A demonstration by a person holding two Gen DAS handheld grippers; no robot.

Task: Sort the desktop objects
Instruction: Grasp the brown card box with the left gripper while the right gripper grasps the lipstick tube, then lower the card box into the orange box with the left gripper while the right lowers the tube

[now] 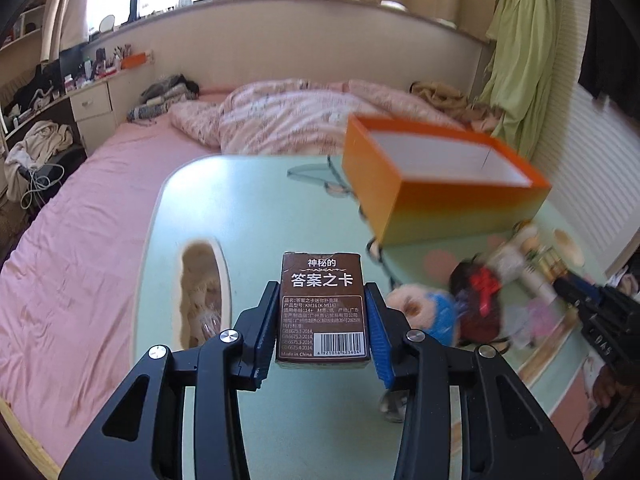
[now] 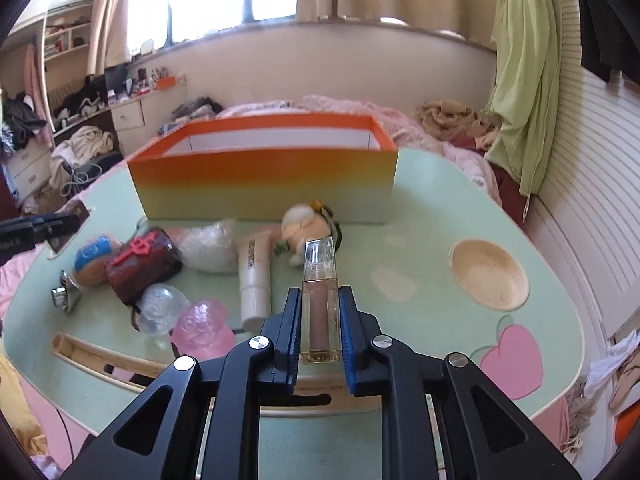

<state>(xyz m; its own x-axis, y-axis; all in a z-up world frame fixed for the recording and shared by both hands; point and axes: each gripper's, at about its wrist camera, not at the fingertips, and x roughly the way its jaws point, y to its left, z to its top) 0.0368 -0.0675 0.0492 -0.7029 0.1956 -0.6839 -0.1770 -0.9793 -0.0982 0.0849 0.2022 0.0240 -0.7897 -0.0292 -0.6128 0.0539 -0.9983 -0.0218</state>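
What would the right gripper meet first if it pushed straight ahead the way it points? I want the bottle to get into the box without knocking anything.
Probably the small plush figure, then the near wall of the orange box. The right gripper, shut on the glass bottle, points at both; depth is unclear.

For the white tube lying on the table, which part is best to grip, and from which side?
Grip the white tube across its narrow middle, descending from above with fingers on its left and right flanks. It lies flat, lengthwise away from the camera; its right flank looks clear, the clear ball sits left.
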